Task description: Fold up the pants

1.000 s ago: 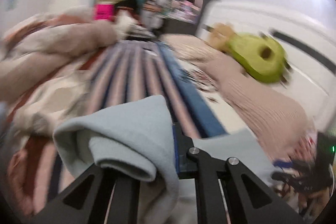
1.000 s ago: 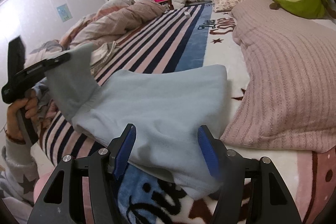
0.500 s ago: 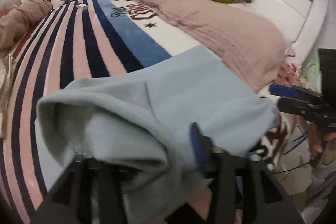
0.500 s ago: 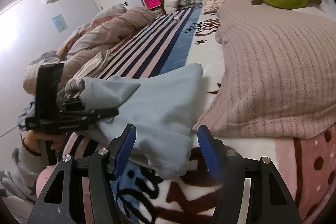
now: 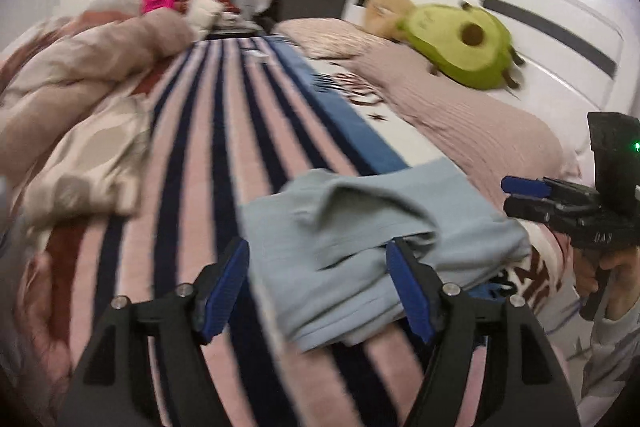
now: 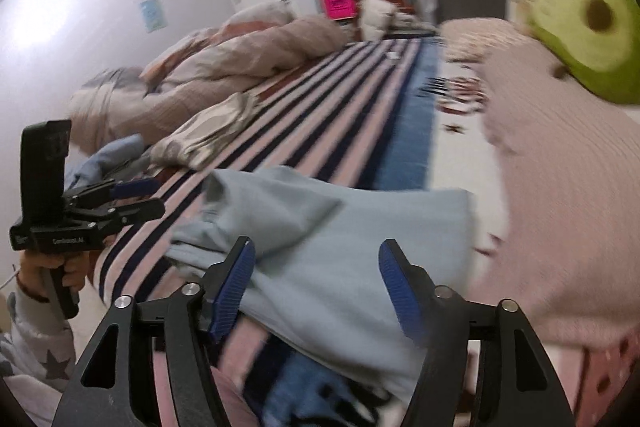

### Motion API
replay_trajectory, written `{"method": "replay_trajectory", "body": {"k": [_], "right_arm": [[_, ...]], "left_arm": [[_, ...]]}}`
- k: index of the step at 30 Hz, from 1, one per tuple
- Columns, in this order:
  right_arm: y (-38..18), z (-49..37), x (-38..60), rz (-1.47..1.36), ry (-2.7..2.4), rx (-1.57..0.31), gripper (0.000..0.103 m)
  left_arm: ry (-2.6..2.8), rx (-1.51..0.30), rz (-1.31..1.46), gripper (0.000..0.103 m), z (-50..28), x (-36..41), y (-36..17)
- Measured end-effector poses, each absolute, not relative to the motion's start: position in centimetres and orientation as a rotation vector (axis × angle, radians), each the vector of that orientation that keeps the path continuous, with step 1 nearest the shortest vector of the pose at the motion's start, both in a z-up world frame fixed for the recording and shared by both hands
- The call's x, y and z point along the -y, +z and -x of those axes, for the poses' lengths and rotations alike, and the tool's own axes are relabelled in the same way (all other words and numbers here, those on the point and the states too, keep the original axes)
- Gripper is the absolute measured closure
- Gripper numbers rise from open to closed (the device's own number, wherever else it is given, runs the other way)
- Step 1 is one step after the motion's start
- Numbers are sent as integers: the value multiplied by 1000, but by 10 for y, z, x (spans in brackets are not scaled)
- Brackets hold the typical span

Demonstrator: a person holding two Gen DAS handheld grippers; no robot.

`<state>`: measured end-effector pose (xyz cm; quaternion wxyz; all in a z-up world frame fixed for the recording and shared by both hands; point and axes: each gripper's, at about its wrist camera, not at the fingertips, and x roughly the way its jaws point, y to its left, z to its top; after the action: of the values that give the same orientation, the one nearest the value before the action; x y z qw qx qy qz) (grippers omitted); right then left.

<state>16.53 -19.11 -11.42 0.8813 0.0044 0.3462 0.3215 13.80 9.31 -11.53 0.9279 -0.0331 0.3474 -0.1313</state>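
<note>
The light blue pants (image 5: 372, 227) lie folded in a bundle on the striped bedspread (image 5: 192, 163), near the bed's front edge. They also show in the right wrist view (image 6: 332, 239). My left gripper (image 5: 318, 283) is open and empty, its blue pads on either side of the bundle's near edge. My right gripper (image 6: 316, 285) is open and empty just above the pants. The right gripper shows at the right of the left wrist view (image 5: 532, 197), and the left gripper at the left of the right wrist view (image 6: 138, 197), both clear of the pants.
A rumpled duvet (image 5: 80, 87) is heaped on the left of the bed. A pink knitted blanket (image 5: 460, 111) and a green avocado plush (image 5: 460, 43) lie on the right by the white headboard (image 5: 540, 19). A folded patterned cloth (image 6: 208, 135) lies beyond the pants.
My left gripper has let go of the pants and opened. The pants leg it held up now lies folded over the bundle on the bed. The right gripper stays open.
</note>
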Motion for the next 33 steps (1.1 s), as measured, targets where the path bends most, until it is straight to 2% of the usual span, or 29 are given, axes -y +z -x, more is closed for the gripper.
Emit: {"method": "replay_trajectory", "body": {"k": [5, 9, 10, 13, 15, 24, 26, 28, 33], "right_arm": [[-127, -180, 118, 129, 741, -759, 32], [-148, -189, 80, 276, 652, -767, 35], [-152, -191, 78, 274, 645, -775, 49], [-154, -197, 93, 146, 658, -806, 79], [-152, -199, 105, 112, 622, -796, 91], [-153, -194, 195, -219, 506, -810, 93], [-160, -190, 216, -263, 455, -818, 89], [-166, -184, 236, -293, 396, -819, 79], [-158, -172, 277, -293, 309, -761, 79]], "left_arm": [[-217, -696, 146, 36, -128, -130, -129], [-211, -691, 205, 36, -124, -150, -140], [-214, -691, 213, 36, -125, -149, -143], [-230, -705, 225, 36, -130, -149, -152], [-247, -720, 228, 36, -135, -143, -157], [-315, -772, 181, 36, -156, -98, -168], [-320, -792, 163, 36, -161, -86, -171], [-317, -806, 141, 36, -164, -78, -174], [-302, -825, 126, 36, -166, -74, -176]]}}
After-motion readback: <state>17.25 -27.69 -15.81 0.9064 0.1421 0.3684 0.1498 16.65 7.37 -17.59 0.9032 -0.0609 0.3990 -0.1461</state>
